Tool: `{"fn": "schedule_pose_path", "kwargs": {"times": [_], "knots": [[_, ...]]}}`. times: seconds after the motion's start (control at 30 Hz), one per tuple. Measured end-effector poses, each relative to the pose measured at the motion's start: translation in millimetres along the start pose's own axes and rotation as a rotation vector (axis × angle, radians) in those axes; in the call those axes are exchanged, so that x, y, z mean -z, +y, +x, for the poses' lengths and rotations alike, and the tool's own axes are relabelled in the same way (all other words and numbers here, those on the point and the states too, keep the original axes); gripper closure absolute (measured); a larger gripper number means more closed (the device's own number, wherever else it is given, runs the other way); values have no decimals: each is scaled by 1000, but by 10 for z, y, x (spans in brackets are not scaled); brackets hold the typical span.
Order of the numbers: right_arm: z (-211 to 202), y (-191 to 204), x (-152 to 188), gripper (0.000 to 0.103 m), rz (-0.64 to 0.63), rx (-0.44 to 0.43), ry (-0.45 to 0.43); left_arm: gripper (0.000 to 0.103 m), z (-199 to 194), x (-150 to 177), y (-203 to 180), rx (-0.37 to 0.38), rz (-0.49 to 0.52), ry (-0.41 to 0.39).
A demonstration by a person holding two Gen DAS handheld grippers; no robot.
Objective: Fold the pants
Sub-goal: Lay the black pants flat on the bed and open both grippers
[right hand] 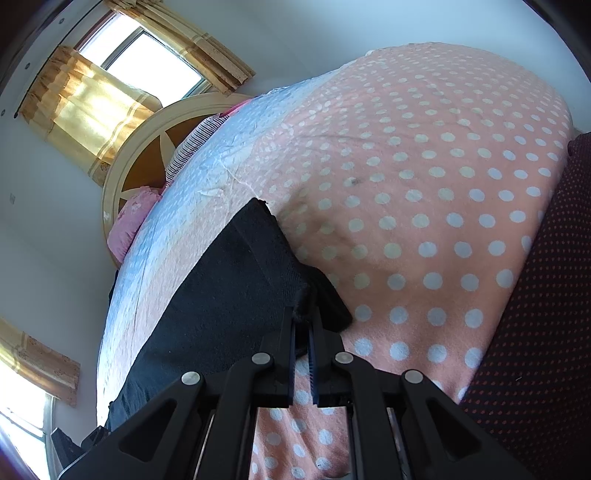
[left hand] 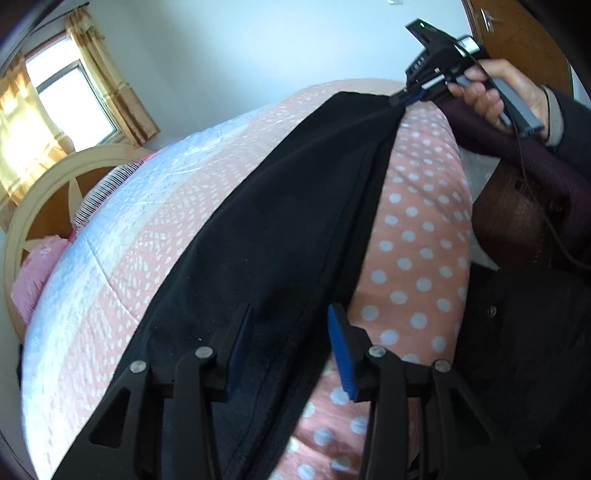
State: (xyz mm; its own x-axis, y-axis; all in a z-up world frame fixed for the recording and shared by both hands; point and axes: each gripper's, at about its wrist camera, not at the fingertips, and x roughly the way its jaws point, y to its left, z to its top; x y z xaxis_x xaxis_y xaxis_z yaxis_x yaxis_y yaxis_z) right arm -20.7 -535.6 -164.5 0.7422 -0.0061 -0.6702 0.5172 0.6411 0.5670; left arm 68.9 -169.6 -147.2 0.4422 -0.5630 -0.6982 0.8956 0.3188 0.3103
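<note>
Black pants [left hand: 295,203] lie stretched in a long strip across a pink polka-dot blanket [left hand: 417,229] on a bed. In the left wrist view my left gripper [left hand: 290,334] hovers over the near end of the pants, open, with the cloth lying under the gap and its blue pads [left hand: 341,347] off the fabric. At the far end a hand [left hand: 509,92] holds my right gripper [left hand: 400,99], shut on the pants' edge. In the right wrist view the right gripper [right hand: 303,319] pinches a corner of the pants [right hand: 229,288], lifted slightly off the blanket [right hand: 424,184].
A round cream headboard [left hand: 37,206] and a pink pillow [left hand: 33,273] sit at the bed's left end, under a curtained window [left hand: 74,92]. A wooden door [left hand: 517,33] stands behind the hand. Dark dotted fabric [right hand: 535,295] borders the blanket on the right.
</note>
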Motion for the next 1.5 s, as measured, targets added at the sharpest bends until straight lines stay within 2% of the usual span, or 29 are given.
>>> {"fn": "schedule_pose_path", "kwargs": {"times": [0.03,0.1,0.13,0.17,0.27,0.3,0.43,0.7,0.87,1.13,1.33,1.43,1.47,1.5], "knots": [[3,0,2,97,-1,1,1,58,15,-8,43,17,-20,9],[-6,9,8,97,-1,1,-3,66,31,-9,104,52,-51,19],[-8,8,7,97,0,-1,-5,91,35,-8,113,73,-58,24],[-10,18,5,97,-2,-1,-11,96,28,-14,112,66,-54,28],[-64,57,-4,97,-18,1,-32,98,-123,-39,109,49,-45,-18],[-68,74,-2,97,-27,9,-34,98,-178,-45,119,33,-45,-31],[-34,58,0,98,-22,41,-16,98,-316,-29,158,45,-61,-62],[27,35,3,97,-27,62,2,98,-94,72,-13,31,-13,-2],[56,45,16,97,-37,65,-21,95,-70,69,-26,16,-7,7],[108,187,-20,97,-108,128,-58,95,-74,76,-125,20,20,0],[156,192,-59,97,-128,151,-48,94,-59,104,-72,48,-37,-21],[120,146,-50,94,-115,116,-45,89,-67,110,-31,55,-72,-23],[110,106,-63,92,-95,97,-46,83,-83,105,-34,44,-74,-17],[89,67,-82,86,-74,82,-54,78,-119,100,-37,31,-72,-16]]}}
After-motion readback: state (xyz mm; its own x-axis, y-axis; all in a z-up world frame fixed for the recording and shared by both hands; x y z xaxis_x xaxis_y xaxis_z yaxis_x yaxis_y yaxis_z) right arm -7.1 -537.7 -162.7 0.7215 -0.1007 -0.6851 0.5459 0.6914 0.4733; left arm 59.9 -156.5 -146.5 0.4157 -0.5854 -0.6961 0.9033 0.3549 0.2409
